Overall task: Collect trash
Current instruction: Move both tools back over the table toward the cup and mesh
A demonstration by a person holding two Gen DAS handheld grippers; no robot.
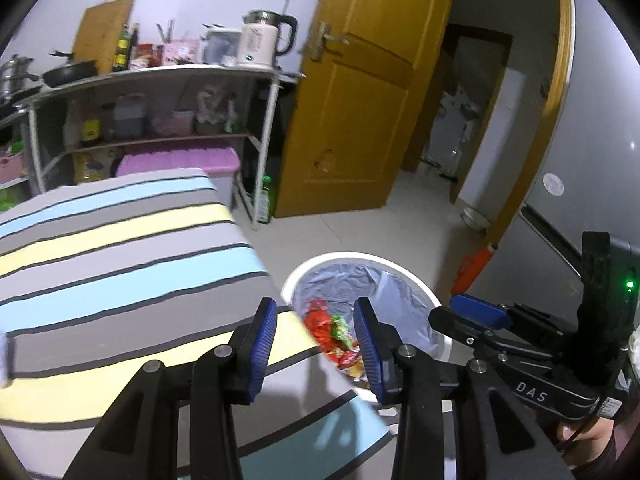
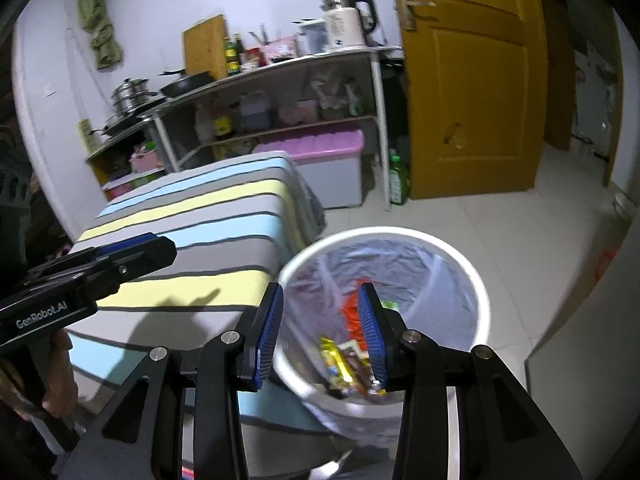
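Observation:
A white round trash bin (image 1: pixel 400 270) (image 2: pixel 476 280) with a clear liner stands on the floor beside the striped table. Several snack wrappers (image 1: pixel 332 332) (image 2: pixel 344 364), red, green and gold, lie inside it. My left gripper (image 1: pixel 316 344) is open and empty, above the table's edge next to the bin. My right gripper (image 2: pixel 320 332) is open and empty, just above the bin's near rim. The right gripper also shows in the left wrist view (image 1: pixel 480 312), and the left gripper shows in the right wrist view (image 2: pixel 132 248) over the table.
The table (image 1: pixel 120 264) (image 2: pixel 192 216) has a striped grey, blue and yellow cloth. A metal shelf rack (image 1: pixel 160 120) (image 2: pixel 280 100) with kettle, pans and bottles stands behind. A yellow door (image 1: pixel 360 100) (image 2: pixel 472 80) is open. A green bottle (image 2: pixel 398 178) and an orange item (image 1: pixel 472 268) sit on the tiled floor.

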